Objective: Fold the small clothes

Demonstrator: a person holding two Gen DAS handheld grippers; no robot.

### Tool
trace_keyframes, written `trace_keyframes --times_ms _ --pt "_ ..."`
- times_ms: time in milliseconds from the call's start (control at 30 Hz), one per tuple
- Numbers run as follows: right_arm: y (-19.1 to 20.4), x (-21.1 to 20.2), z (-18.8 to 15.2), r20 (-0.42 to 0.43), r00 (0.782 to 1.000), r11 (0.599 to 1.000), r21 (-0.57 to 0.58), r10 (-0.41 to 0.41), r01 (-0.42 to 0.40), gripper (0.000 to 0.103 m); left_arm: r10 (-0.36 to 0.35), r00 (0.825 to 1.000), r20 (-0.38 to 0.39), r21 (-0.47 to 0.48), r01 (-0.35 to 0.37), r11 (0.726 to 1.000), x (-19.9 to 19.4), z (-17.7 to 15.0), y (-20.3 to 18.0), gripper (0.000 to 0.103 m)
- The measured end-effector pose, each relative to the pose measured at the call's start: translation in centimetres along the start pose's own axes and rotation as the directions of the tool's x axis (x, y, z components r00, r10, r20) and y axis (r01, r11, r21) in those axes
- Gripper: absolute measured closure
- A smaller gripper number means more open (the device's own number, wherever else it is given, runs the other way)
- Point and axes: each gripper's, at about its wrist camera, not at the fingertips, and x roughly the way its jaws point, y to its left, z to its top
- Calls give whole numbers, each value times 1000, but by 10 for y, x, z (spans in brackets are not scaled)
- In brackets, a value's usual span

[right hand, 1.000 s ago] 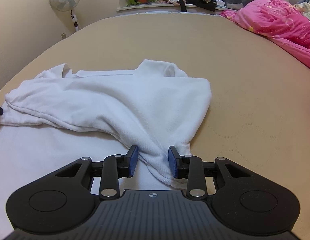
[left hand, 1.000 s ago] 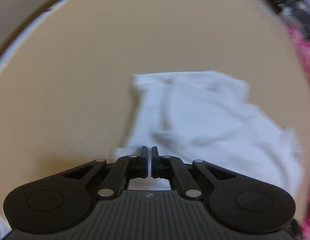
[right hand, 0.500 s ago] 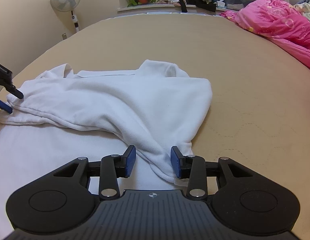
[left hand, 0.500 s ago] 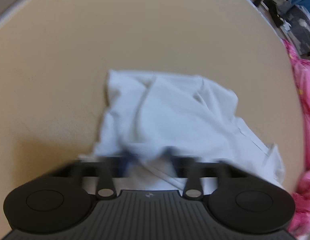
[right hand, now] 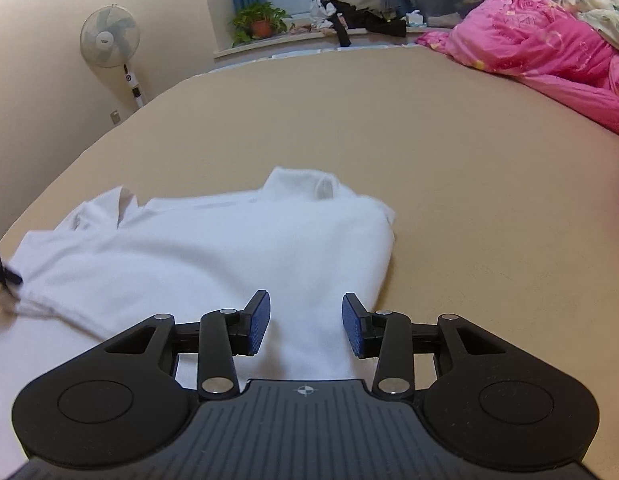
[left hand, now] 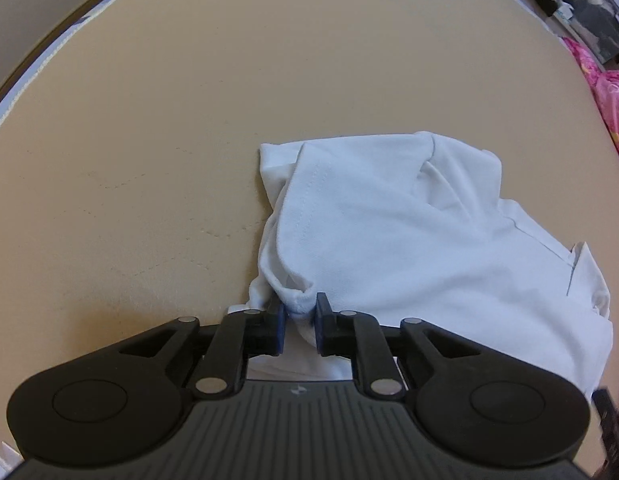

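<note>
A white garment (left hand: 409,232) is spread on the tan bed (left hand: 149,140), lying ahead of both tools. A bunched fold of its near edge is pinched between the blue pads of the left tool (left hand: 300,322), which is clenched on it. The right tool (right hand: 305,326) is held released, its pads apart above the cloth. Bare mattress is seen left of the left tool and ahead and right of the right tool, up to a pink quilt (right hand: 541,44).

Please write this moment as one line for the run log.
task: fold small clothes | left gripper: shut on white shirt hem | right gripper: open, fingers either side of shirt fabric | surface: beige bed
</note>
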Motion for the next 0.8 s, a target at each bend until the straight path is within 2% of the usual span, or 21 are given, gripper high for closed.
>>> trace_keyframes --times_ms 67,167,200,233,267,300,333,400,467,600,633,700,800 --pt "0 13 11 13 1000 1000 -1 -7 7 61 -29 999 18 5 29 1000 -6 -3 1 62" --pt "-2 47 28 -20 999 999 -21 -25 25 61 7 999 46 68 -10 998 -18 -10 -5 59" --pt "-2 61 31 -53 996 996 -63 -73 69 63 25 998 55 94 -30 995 -20 -12 -8 59" --pt "-3 73 33 -76 985 983 -112 -156 147 63 41 997 65 112 -48 993 -22 -13 -9 52" --pt "-9 79 34 -73 973 971 -117 -219 209 62 78 993 83 129 -88 988 -24 -15 -11 34" --pt "-19 81 36 -78 957 959 -82 -279 272 59 123 986 109 140 -137 981 -29 -16 -12 25" --pt "-30 76 39 -91 948 953 -17 -304 304 59 161 976 148 151 -183 971 -33 -20 -10 18" --pt "-42 50 39 -70 968 966 75 -243 248 59 226 953 203 187 -265 946 -45 -34 -9 18" --pt "-38 9 33 -30 988 984 93 -150 152 55 267 939 218 229 -315 921 -51 -51 -10 17" --pt "-1 -73 1 -19 999 999 -7 -38 38 33 329 915 234 319 -392 863 -63 -99 -23 17" --pt "11 -89 -9 -31 999 999 -28 -19 18 30 338 911 236 330 -402 854 -69 -115 -26 16" --pt "31 -118 -25 -58 998 998 -62 7 -10 21 354 911 212 332 -408 851 -79 -148 -29 12" --pt "59 -156 -49 -104 994 997 -76 27 -35 20 366 911 193 336 -411 847 -98 -193 -31 12"
